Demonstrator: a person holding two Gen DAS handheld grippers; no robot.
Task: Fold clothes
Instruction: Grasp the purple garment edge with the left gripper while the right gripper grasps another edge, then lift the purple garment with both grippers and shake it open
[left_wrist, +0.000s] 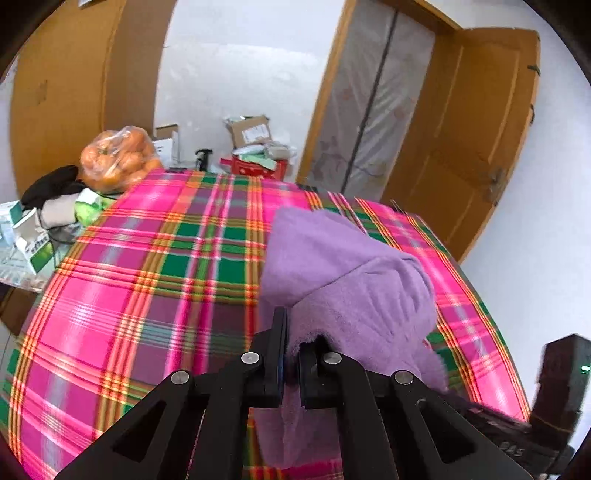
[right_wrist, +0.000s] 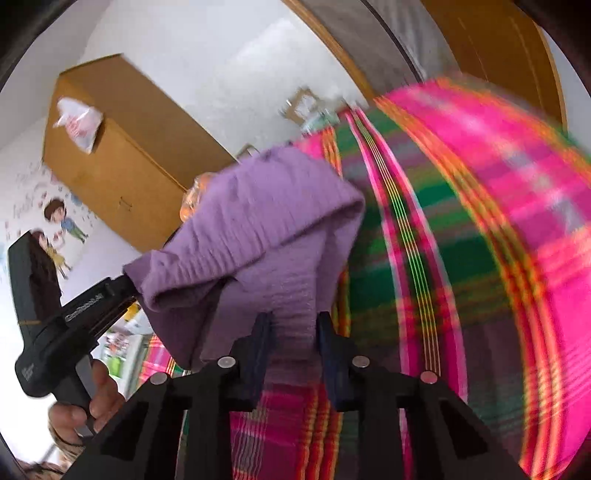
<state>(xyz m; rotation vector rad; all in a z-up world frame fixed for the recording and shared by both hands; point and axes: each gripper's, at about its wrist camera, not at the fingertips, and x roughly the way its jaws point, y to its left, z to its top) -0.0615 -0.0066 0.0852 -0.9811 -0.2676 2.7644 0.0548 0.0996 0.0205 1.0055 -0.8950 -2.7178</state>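
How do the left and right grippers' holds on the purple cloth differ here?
The left gripper has its jaws nearly together, pinching a thin edge of the purple cloth; the right gripper has its jaws wider apart around a thicker bunch of it. The left wrist view sits level over the plaid cover; the right wrist view is tilted and blurred. Both are shut on the same cloth.

The left gripper has its jaws pressed nearly together on a fold of purple cloth. The right gripper clamps a bunched strip of the same cloth with a wider gap. A hand wraps the left gripper's handle.
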